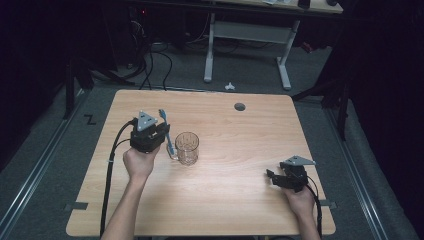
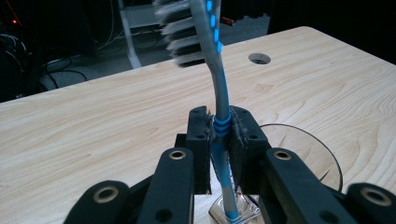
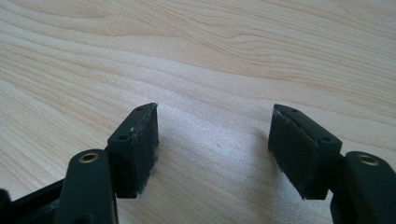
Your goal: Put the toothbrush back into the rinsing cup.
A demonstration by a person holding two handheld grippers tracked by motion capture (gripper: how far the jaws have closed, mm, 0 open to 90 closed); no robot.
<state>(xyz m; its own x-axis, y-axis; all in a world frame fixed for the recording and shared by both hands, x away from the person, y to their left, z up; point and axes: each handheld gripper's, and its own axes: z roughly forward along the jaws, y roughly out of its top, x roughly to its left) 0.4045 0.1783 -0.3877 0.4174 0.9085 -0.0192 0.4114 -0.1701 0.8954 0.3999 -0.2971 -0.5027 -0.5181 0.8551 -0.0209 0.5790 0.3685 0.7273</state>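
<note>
While the desk [image 1: 235,130] lies bare toward its far and right edges, the things gather left of centre. There is one toothbrush [image 1: 166,131], one glass mug [image 1: 187,148] and one cable hole [image 1: 240,106] at about 12 o'clock. The left gripper [image 2: 220,130] has its jaws pinching the toothbrush handle, bristles up, just at 9 o'clock of the mug, whose rim stands close beside it. The right gripper [image 3: 212,140] rests at 4 o'clock, jaws spread over bare wood, well apart from both.

Both grippers black: left gripper [image 1: 161,131], right gripper [image 1: 270,176]. Grey triangular top plates, brass-ringed screw holes. Black cables trailing, forearms bare.
</note>
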